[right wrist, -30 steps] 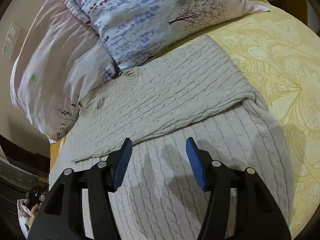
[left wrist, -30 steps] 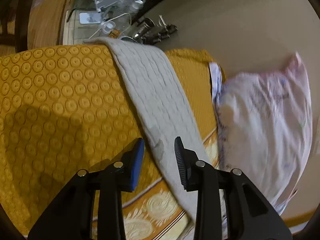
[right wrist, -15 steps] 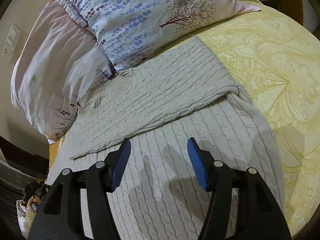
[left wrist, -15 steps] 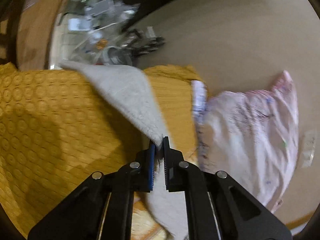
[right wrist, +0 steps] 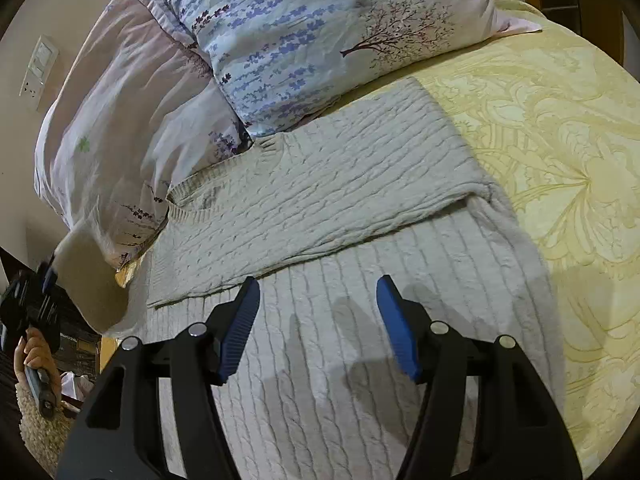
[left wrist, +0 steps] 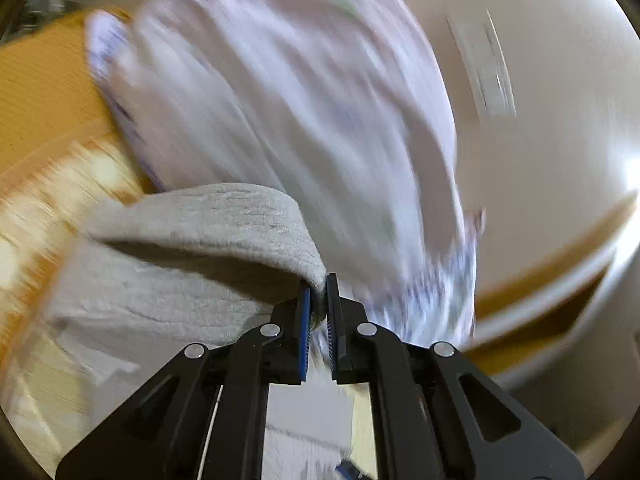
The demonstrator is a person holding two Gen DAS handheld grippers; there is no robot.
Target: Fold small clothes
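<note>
Where my left gripper stood spread over the hanging sleeve a second ago, it is now clenched on that sleeve of the pale grey cable-knit sweater and has swung it up toward the pillows, the view smeared by the swing. My right gripper has hardly shifted; it hovers released over the sweater's body with nothing between its blue pads.

The sweater lies on a pale yellow bedspread with a raised floral pattern, whose orange border drops over the bed's edge. Two pillows sit at the head: a pinkish-lilac one and a white one printed with blue flowers and a tree. A white switch plate hangs on the beige wall.

The sweater's long axis runs from near my right gripper toward the pillows, its ribbed neckline touching them. Its other sleeve is folded across the chest.
</note>
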